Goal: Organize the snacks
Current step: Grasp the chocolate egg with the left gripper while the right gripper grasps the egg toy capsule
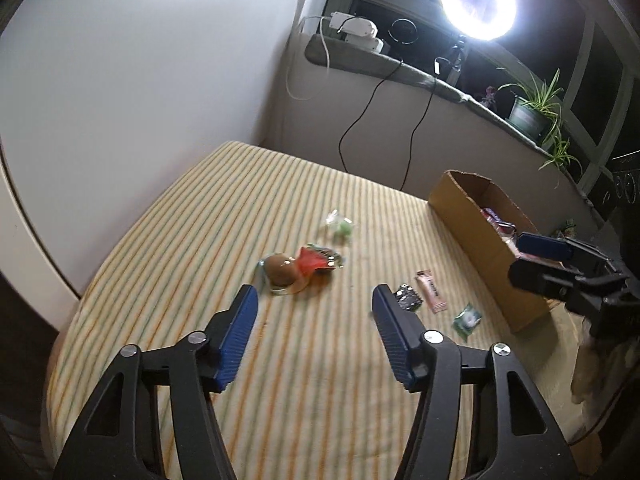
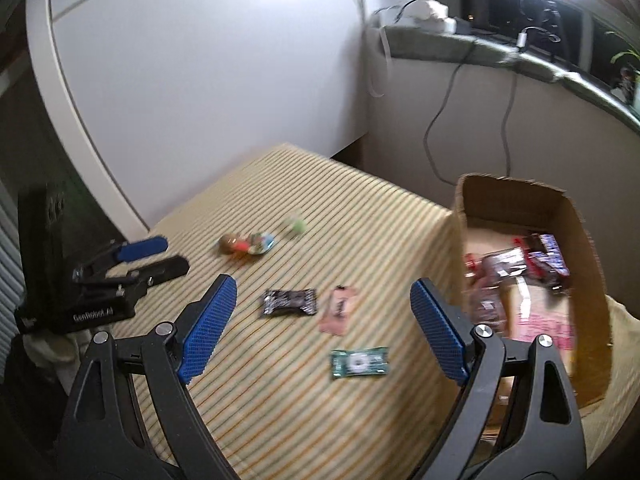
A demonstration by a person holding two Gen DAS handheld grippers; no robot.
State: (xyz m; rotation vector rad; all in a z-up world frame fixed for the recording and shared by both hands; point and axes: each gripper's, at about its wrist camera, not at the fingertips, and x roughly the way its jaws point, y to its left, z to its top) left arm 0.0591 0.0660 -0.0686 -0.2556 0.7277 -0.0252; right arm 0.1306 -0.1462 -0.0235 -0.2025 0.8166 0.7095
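Loose snacks lie on a striped cloth (image 1: 280,360). A brown round snack in a red and clear wrapper (image 1: 296,270) lies just beyond my left gripper (image 1: 314,300), which is open and empty. A green candy (image 1: 340,226) lies farther back. A dark foil packet (image 2: 289,302), a pink bar (image 2: 338,310) and a green packet (image 2: 359,363) lie between the fingers of my right gripper (image 2: 324,294), open and empty above them. A cardboard box (image 2: 576,216) at the right holds several wrapped snacks (image 2: 520,264).
A white wall stands at the left and back. A windowsill (image 1: 400,66) carries a ring light (image 1: 478,2), cables and a potted plant (image 1: 532,112). The cloth's edges drop off at the left and back.
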